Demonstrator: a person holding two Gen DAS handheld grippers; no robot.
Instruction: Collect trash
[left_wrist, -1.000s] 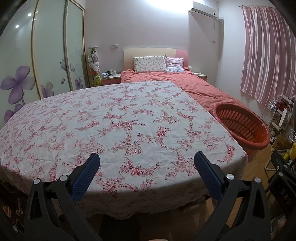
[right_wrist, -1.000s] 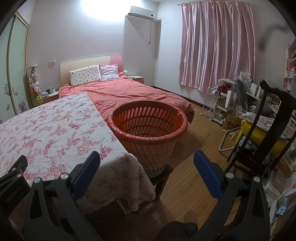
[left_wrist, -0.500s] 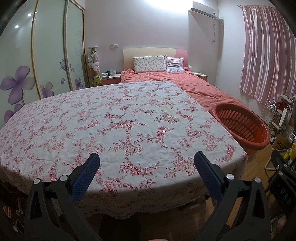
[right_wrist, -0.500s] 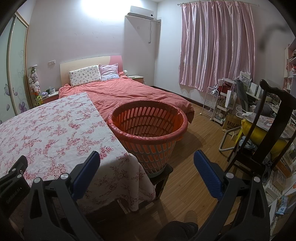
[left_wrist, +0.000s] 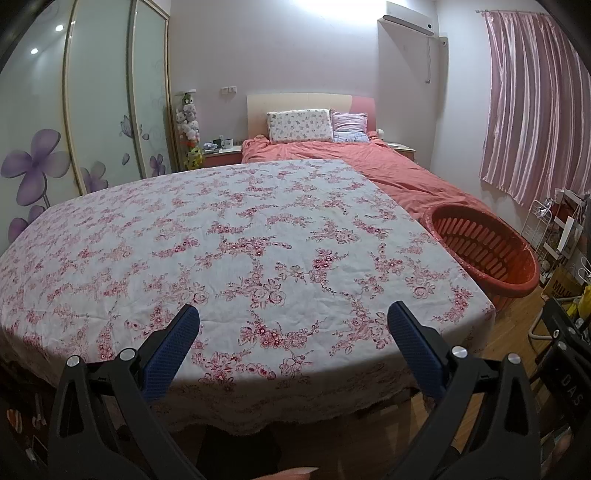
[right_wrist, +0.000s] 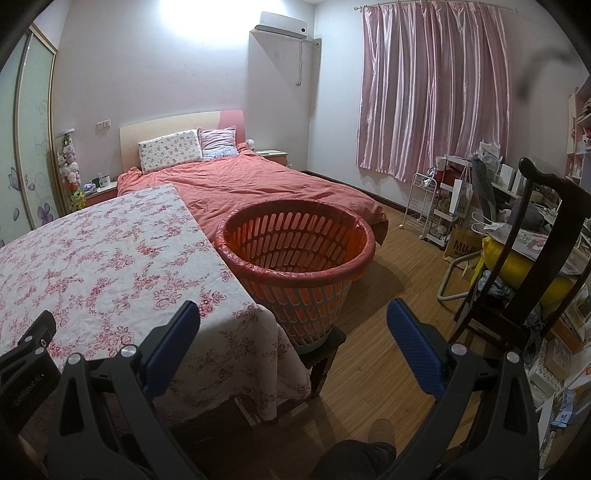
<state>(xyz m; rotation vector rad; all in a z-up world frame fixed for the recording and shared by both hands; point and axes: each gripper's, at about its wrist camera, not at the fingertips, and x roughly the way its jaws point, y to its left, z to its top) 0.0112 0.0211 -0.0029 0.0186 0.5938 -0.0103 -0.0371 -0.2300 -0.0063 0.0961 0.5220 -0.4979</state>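
Note:
An orange slotted basket (right_wrist: 295, 254) lined with a red bag stands on a small dark stool beside the right edge of the table; the same basket (left_wrist: 484, 251) shows at the right of the left wrist view. The table carries a floral cloth (left_wrist: 229, 251) with no trash visible on it. My left gripper (left_wrist: 293, 325) hangs open above the table's near edge, nothing between its blue pads. My right gripper (right_wrist: 293, 321) is open too, held in front of the basket and the table's near right corner (right_wrist: 258, 317).
A bed with an orange cover (right_wrist: 258, 184) lies behind the table. A dark wooden chair (right_wrist: 535, 266) and a white rack (right_wrist: 424, 206) crowd the right side. Wooden floor (right_wrist: 388, 295) spreads between basket and chair. A sliding wardrobe (left_wrist: 92, 110) lines the left wall.

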